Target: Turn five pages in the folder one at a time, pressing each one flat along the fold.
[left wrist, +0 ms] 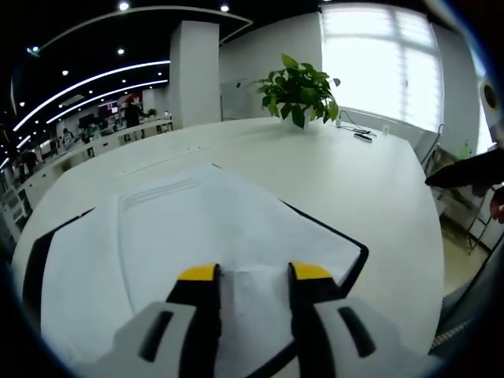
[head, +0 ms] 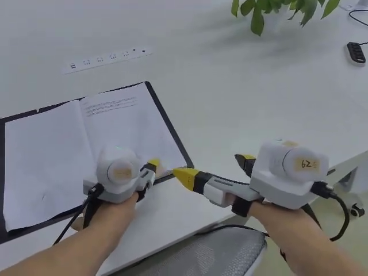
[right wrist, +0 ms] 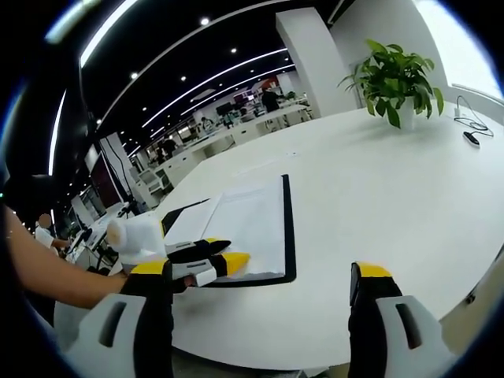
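Observation:
The folder (head: 168,127) lies open on the white table, black cover under white pages (head: 115,132), with printed lines at the top of the right page. My left gripper (head: 150,169) hovers low over the right page's near corner. In the left gripper view its yellow-tipped jaws (left wrist: 254,273) stand apart, and the page (left wrist: 236,228) shows between them. To the right of the folder, off its corner, my right gripper (head: 215,167) is held wide open with nothing in it. In the right gripper view (right wrist: 260,269) the folder (right wrist: 288,236) and the left gripper (right wrist: 224,252) lie ahead.
A white power strip (head: 106,57) lies behind the folder. A potted plant (head: 276,11) stands at the back right, near a black device (head: 356,52). The table's near edge runs just under both grippers, with a grey mesh chair (head: 218,253) below.

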Motion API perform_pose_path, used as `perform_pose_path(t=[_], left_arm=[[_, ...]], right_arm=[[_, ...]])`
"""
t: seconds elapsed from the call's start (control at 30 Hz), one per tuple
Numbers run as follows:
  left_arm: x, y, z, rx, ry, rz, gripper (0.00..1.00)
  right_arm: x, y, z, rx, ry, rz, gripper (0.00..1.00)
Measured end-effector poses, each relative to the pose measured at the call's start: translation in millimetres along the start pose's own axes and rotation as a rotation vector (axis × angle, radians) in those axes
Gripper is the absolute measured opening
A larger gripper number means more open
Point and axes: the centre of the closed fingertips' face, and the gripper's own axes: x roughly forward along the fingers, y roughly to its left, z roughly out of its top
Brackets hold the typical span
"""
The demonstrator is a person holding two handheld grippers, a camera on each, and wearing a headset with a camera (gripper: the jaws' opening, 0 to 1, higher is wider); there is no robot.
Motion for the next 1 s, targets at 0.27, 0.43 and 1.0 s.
perform_pose_path(t=[0.27,0.43,1.0], left_arm=[[1.2,5.8,0.7,-0.025,0.005,0.009,0.24],[1.8,18.9,0.5,-0.053,0.011,0.043,0.11],[1.5,16.5,-0.6,-0.052,0.009,0.033,0.11]], right_arm=[[8.6,2.9,1.1,-0.012,0.007,0.025,0.9],[18.4,9.5,-0.6,-0.016,0.024,0.063,0.83],[58.1,28.5,-22.3,0.217,0.18,0.235,0.43]])
